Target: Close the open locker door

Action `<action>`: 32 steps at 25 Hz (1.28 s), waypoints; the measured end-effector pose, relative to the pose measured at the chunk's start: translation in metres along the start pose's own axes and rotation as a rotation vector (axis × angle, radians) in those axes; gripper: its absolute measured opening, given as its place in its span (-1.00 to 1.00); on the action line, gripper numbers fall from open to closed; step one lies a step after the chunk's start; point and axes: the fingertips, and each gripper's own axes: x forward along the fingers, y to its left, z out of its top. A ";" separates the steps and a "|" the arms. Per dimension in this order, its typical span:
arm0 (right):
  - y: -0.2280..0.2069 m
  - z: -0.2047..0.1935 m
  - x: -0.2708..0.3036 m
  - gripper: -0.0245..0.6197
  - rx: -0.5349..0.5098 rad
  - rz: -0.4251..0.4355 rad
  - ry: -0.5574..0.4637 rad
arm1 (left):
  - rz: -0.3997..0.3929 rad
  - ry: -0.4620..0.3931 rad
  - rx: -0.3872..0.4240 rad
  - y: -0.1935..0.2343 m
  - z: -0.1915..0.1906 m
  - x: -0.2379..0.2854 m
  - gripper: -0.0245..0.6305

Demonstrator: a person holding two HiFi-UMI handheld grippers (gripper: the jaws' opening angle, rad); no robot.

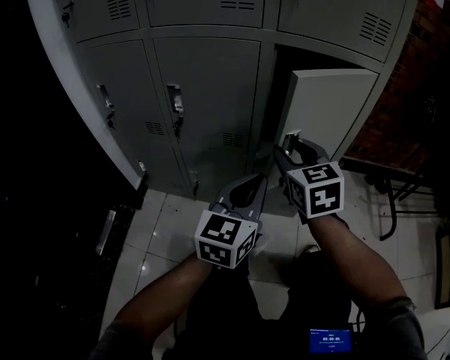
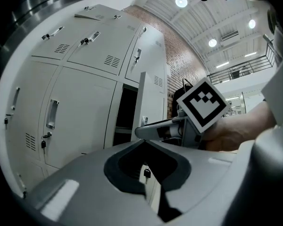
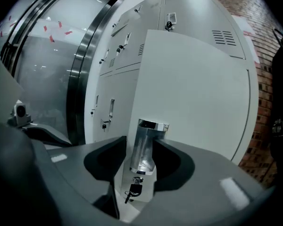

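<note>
Locker door [image 1: 326,107] is seen swung open at the right of the lockers [image 1: 202,88]. Its chrome handle [image 3: 144,147] is straddled, not clamped, by the right gripper [image 3: 140,141], jaws spread wide. The left gripper [image 2: 142,141] is held closed and empty nearby.

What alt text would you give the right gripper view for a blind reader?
The right hand-held gripper, seen from its own camera, has its two grey jaws apart on either side of the chrome handle of an open white locker door. A key hangs below the handle; closed lockers stand further left.
</note>
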 end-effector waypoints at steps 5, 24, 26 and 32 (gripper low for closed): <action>0.003 0.008 0.025 -0.49 -0.035 -0.016 0.016 | 0.020 -0.002 -0.003 0.012 0.001 -0.002 -0.93; -0.039 0.025 0.105 -0.63 -0.043 -0.107 0.043 | 0.073 0.024 0.024 0.057 -0.002 0.017 -0.93; -0.045 0.026 0.108 -0.68 -0.046 -0.113 0.047 | 0.076 0.026 0.023 0.060 -0.003 0.018 -0.93; -0.044 0.026 0.111 -0.71 -0.051 -0.097 0.044 | 0.090 0.028 0.019 0.068 -0.005 0.018 -0.92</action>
